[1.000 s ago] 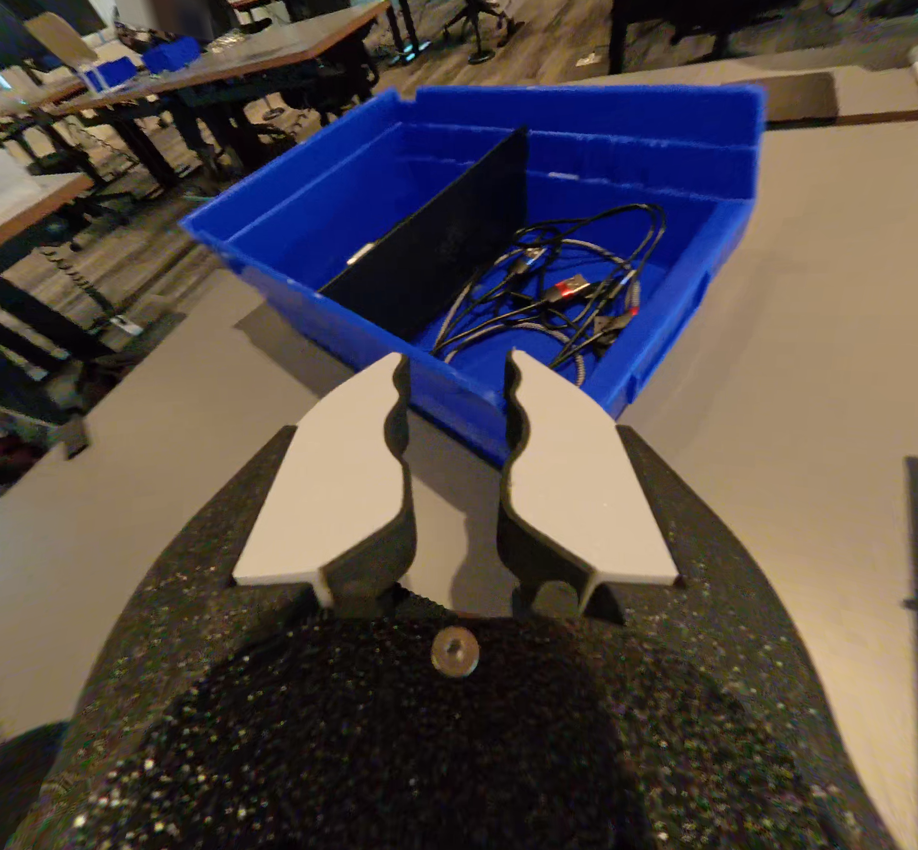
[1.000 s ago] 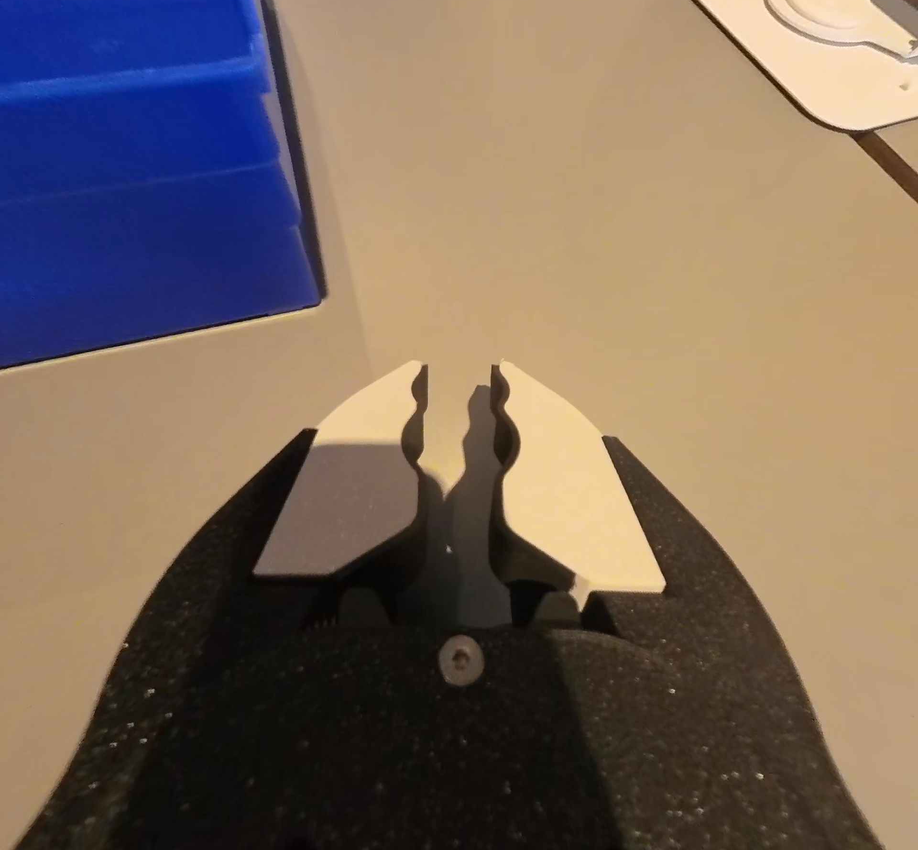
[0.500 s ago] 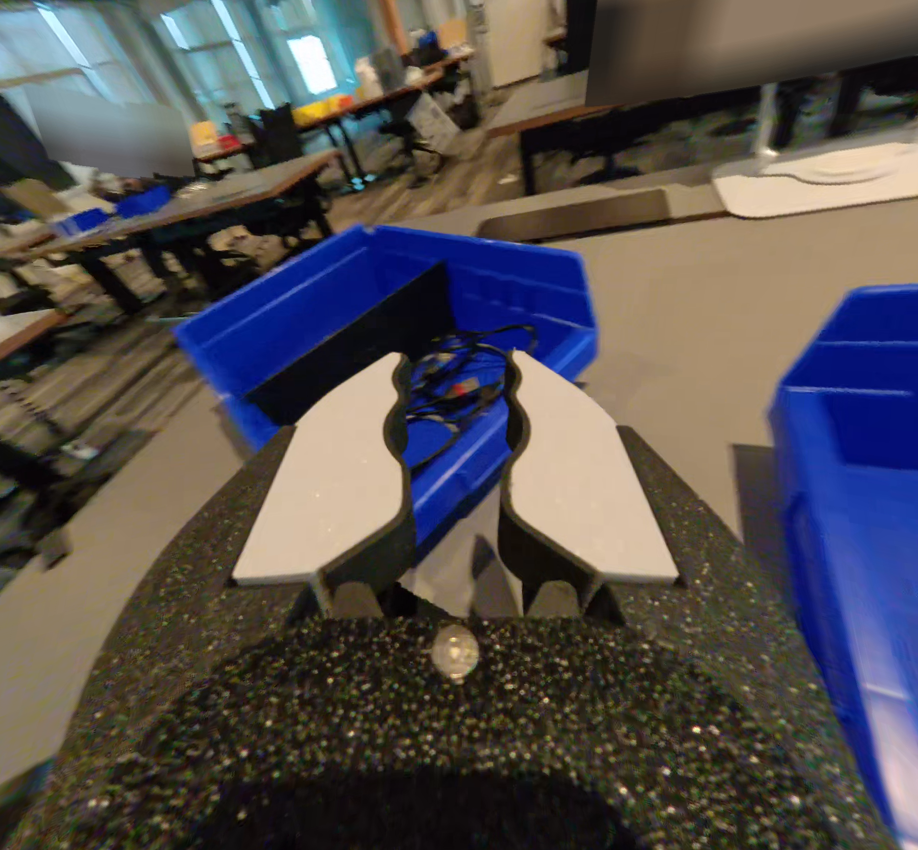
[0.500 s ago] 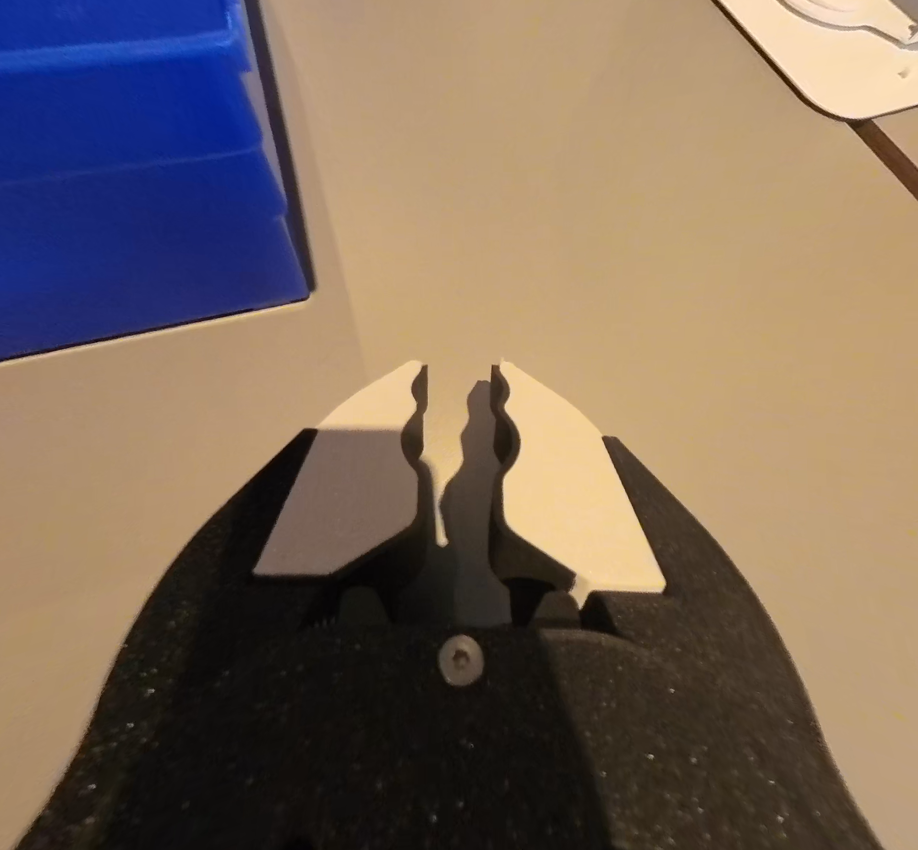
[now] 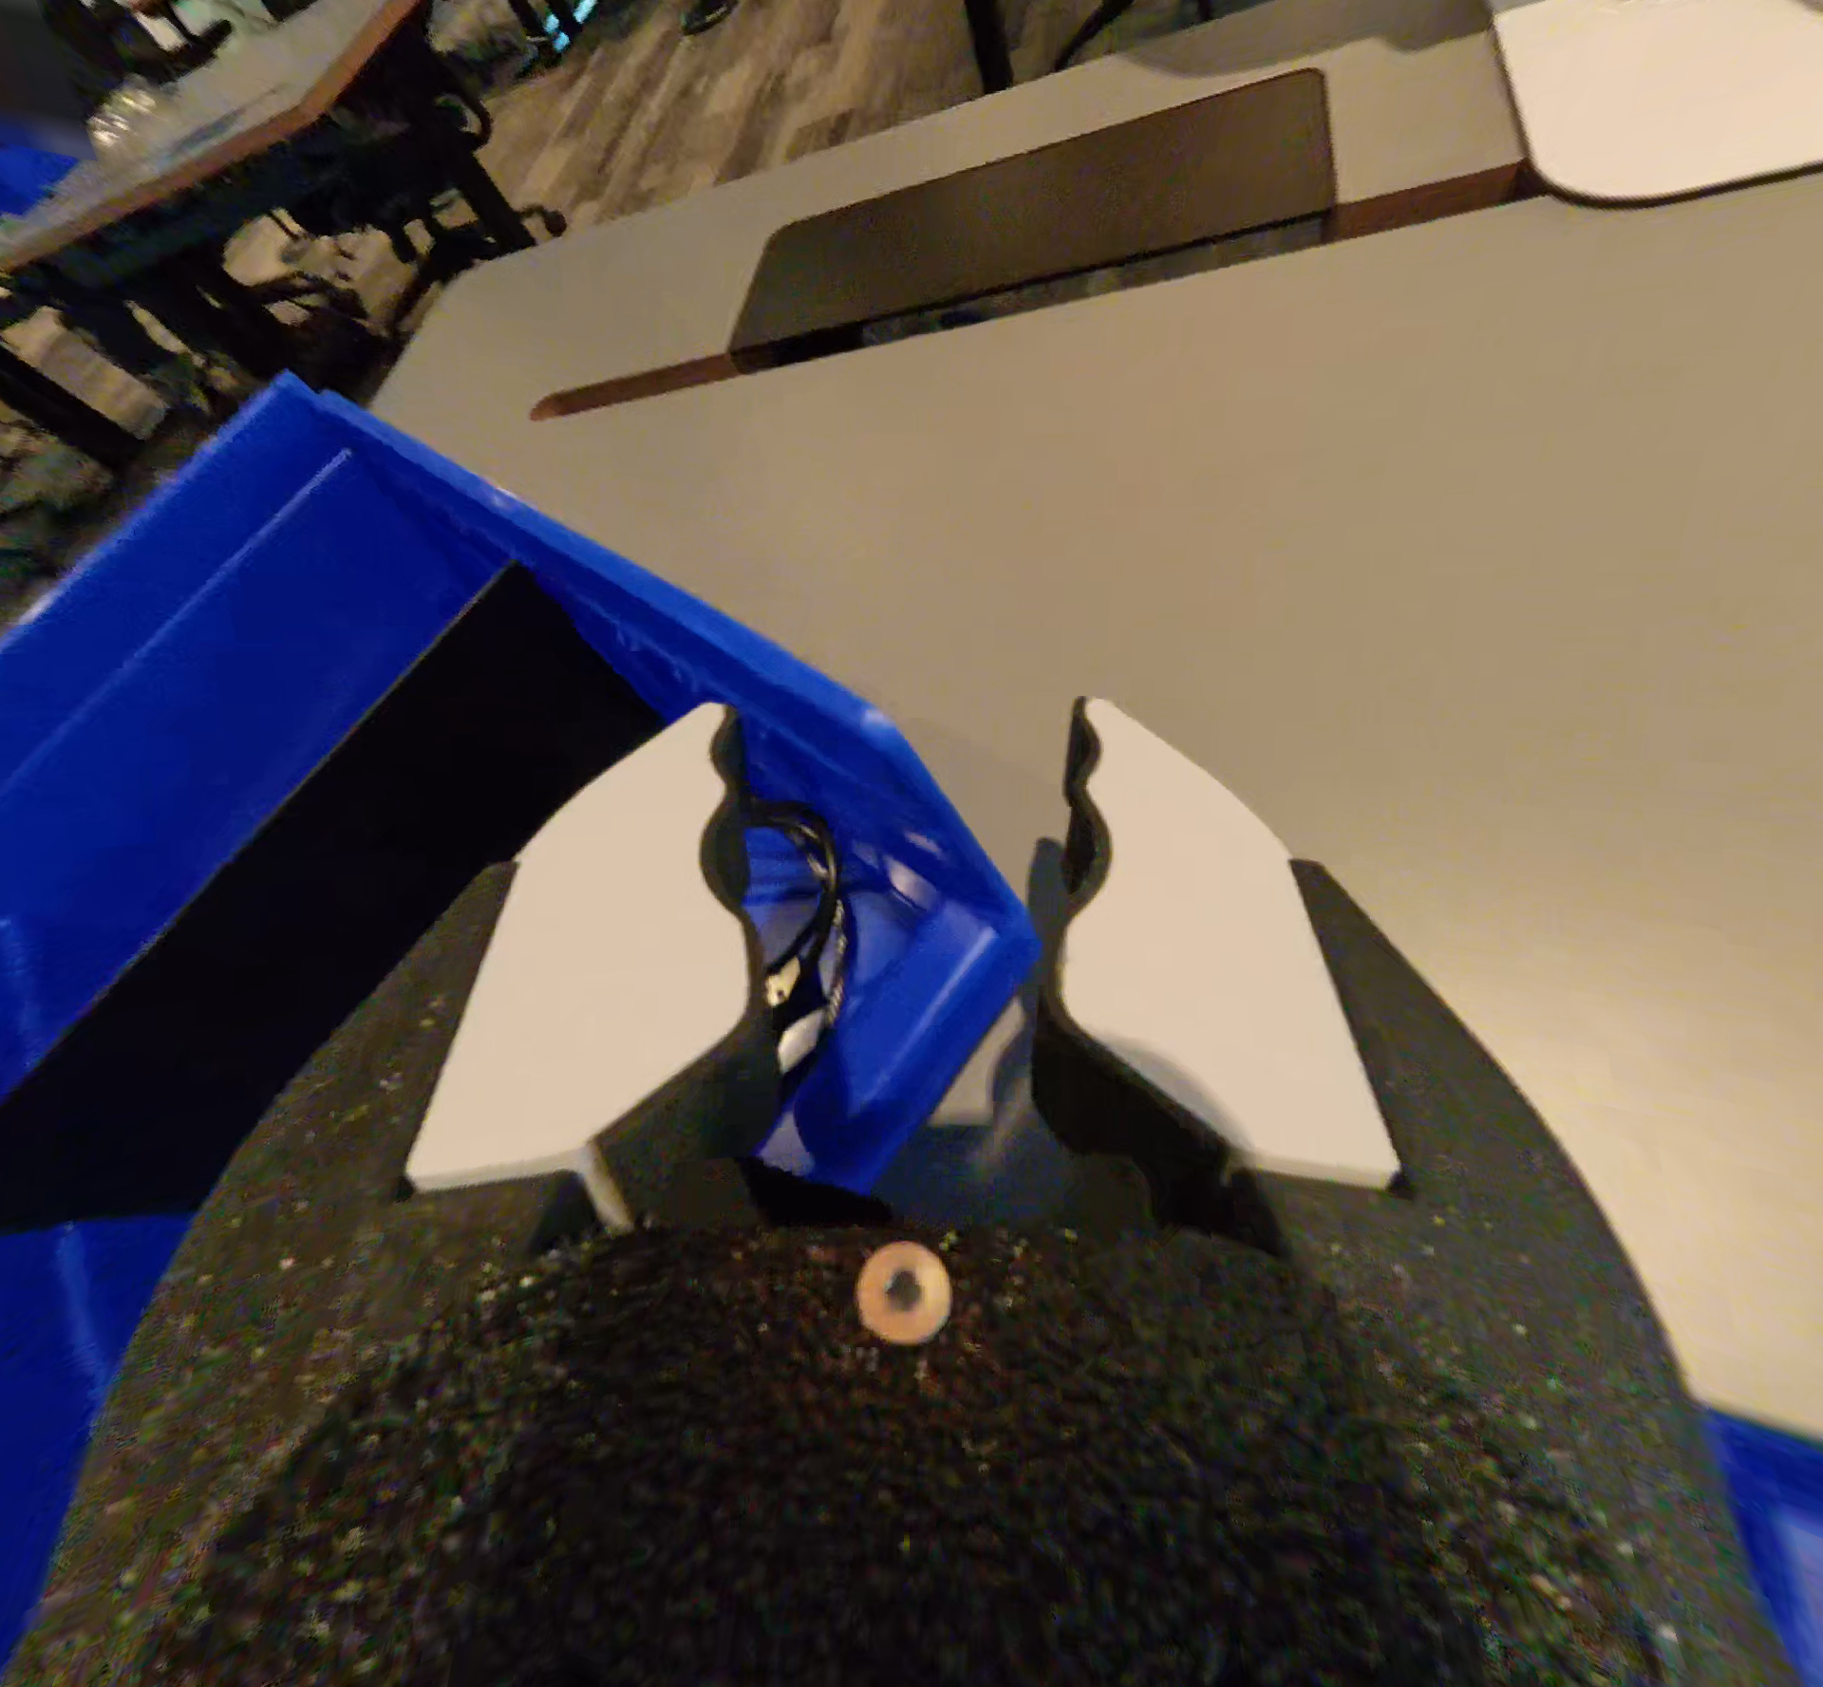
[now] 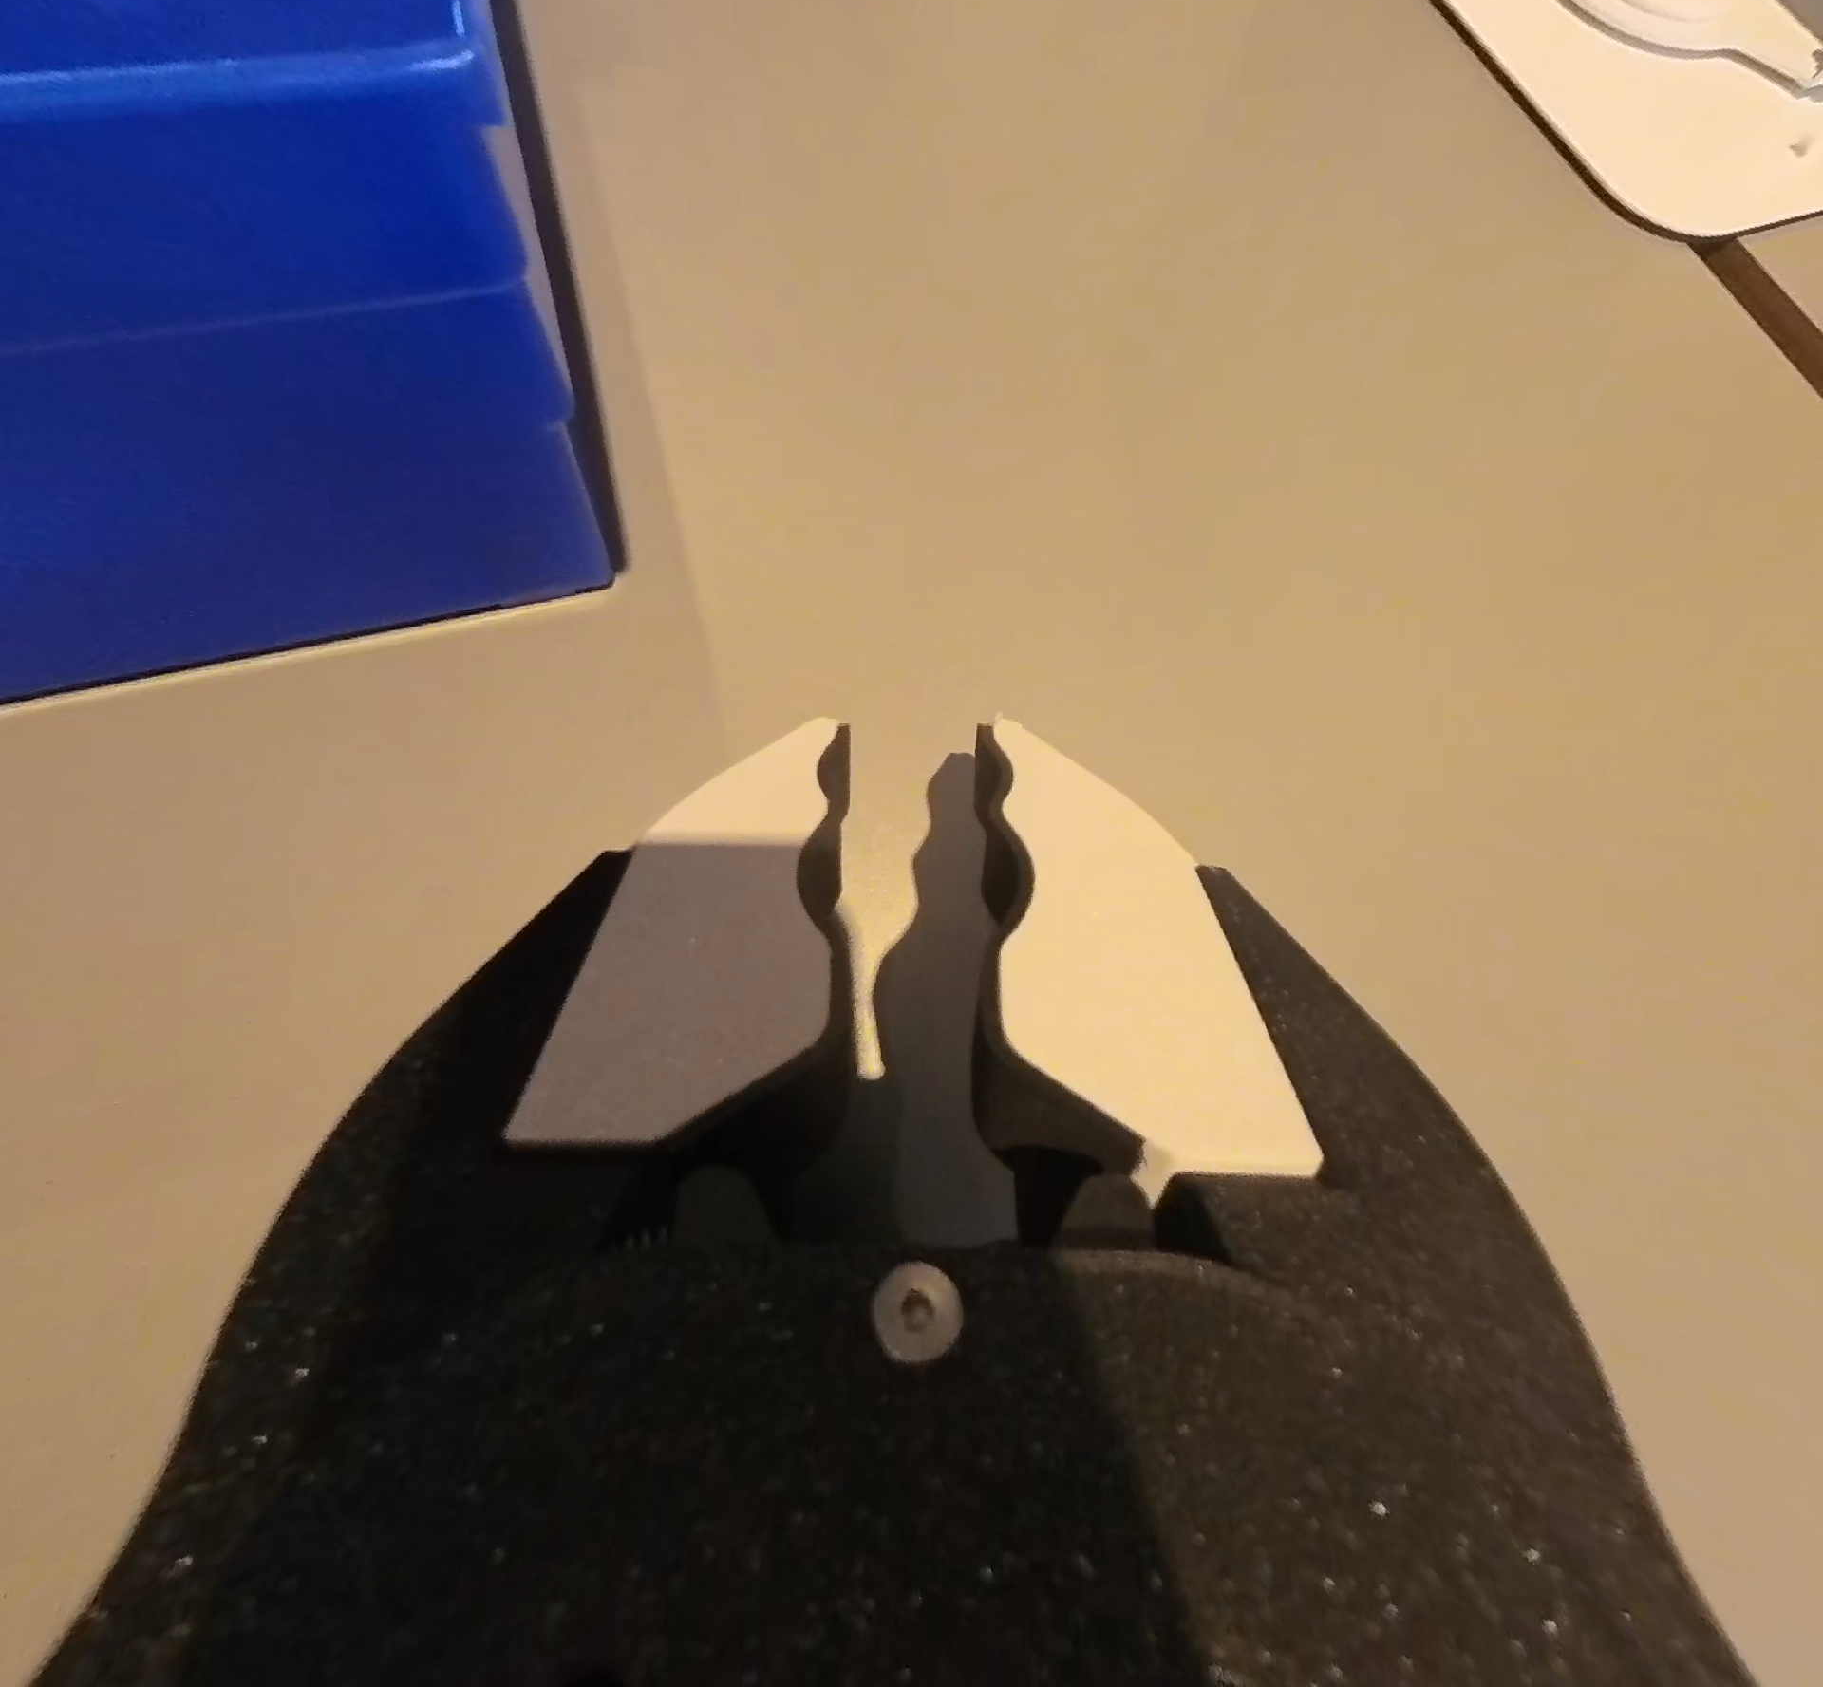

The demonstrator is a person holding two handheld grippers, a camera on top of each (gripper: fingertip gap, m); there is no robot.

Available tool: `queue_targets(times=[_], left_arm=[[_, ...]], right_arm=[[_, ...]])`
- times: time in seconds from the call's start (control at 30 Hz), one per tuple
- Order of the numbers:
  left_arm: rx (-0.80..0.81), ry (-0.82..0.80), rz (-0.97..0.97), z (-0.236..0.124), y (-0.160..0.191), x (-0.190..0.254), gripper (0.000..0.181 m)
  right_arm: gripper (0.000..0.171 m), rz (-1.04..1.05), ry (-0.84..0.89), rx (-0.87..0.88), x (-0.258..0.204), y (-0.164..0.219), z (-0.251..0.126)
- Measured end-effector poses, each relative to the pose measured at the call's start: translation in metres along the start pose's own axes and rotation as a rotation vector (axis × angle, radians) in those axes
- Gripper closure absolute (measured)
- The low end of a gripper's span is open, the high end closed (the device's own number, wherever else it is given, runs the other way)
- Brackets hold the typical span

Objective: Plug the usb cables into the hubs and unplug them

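Observation:
In the left wrist view a blue bin with a black divider sits at the left. Black usb cables show in its near right compartment, mostly hidden behind my left finger. My left gripper is open and empty, above the bin's right corner. No hub shows in either view. In the right wrist view my right gripper is slightly open and empty, low over the bare grey table. The side of a second blue bin is to its left.
A white flat base lies at the table's far right and also shows in the right wrist view. A dark cable slot runs along the table's back edge. A blue corner sits at lower right. Other desks and chairs stand beyond. The gap from one gripper's tips to the other's is roughly 45 cm.
My left gripper has swung over the cable bin toward its right corner and its jaws have opened wider. My right gripper has barely moved.

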State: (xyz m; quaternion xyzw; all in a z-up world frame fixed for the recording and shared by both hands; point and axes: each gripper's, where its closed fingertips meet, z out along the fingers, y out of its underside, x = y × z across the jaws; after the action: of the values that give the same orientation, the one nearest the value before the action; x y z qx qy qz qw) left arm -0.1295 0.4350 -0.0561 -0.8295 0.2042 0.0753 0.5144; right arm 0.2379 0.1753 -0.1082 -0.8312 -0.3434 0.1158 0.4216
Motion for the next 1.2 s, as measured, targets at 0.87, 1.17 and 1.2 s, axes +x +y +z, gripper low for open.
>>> queue_targets(times=[0.87, 1.17, 1.2], left_arm=[[0.14, -0.139, -0.089, -0.071, 0.091, -0.127, 0.177], [0.275, 0.07, 0.015, -0.071, 0.087, -0.12, 0.175], [0.282, 0.092, 0.017, -0.072, 0.087, -0.119, 0.175]], right_arm=[[0.147, 0.088, 0.056, 0.003, 0.014, 0.0, 0.0], [0.147, 0.11, 0.103, -0.004, 0.02, 0.001, 0.0], [0.148, 0.113, 0.107, -0.006, 0.021, 0.001, 0.0]])
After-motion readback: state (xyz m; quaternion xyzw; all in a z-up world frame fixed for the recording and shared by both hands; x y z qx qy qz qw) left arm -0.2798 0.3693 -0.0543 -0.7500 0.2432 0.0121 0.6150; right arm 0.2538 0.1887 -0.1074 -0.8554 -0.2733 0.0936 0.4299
